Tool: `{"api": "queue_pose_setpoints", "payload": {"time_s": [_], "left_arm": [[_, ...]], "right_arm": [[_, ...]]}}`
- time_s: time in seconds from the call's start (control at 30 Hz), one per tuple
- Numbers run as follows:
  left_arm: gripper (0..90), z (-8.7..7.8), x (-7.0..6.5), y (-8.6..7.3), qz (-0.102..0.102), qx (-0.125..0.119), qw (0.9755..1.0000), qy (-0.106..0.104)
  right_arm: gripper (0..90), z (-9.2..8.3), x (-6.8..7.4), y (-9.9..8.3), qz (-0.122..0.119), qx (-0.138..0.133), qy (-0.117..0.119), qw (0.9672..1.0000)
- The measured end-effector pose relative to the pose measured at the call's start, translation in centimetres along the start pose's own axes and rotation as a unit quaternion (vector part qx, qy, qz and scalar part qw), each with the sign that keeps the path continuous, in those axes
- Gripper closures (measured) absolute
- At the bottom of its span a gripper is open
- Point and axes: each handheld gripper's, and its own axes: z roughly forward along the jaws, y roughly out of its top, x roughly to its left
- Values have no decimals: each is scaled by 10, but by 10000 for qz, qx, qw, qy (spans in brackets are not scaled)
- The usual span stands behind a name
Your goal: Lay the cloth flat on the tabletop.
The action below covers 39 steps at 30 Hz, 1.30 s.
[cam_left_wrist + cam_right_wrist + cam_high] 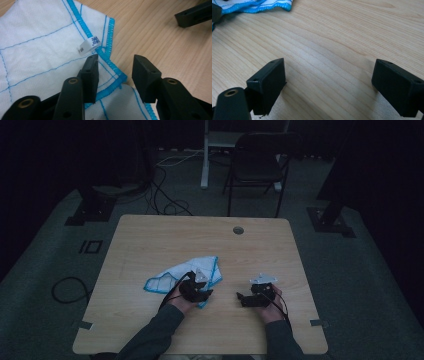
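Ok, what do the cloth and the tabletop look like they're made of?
The cloth looks like soft woven fabric, probably cotton or microfibre: matte white, fine weave, blue stitched grid lines, bright blue overlocked hem and a small sewn label. The table looks like light wood-grain laminate, smooth with a slight sheen; solid wood can't be ruled out.

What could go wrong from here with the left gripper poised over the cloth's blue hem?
1. The left gripper is open astride the folded hem of the cloth; closing may pinch only one layer or miss.
2. The right gripper, open over bare table, holds nothing down, so the cloth may drag.
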Motion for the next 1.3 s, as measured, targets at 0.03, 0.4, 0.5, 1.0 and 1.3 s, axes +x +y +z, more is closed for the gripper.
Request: {"api": "queue_pose_setpoints", "payload": {"time_s": [0.03, 0.4, 0.5, 1.0, 1.3], "left_arm": [[614, 0, 1, 0, 17, 24, 10000, 28], [900, -9, 12, 4, -230, -119, 9997, 15], [900, -13, 14, 6, -184, -145, 9997, 16], [722, 4, 1, 1, -54, 47, 9998, 158], [888, -4, 10, 4, -263, -138, 9995, 83]], "right_arm": [[118, 0, 0, 0, -1, -1, 0, 10000], [118, 0, 0, 0, 4, 3, -1, 10000], [118, 0, 0, 0, 1, 0, -1, 10000], [118, 0, 0, 0, 0, -1, -1, 10000], [118, 0, 0, 0, -1, -1, -1, 10000]]}}
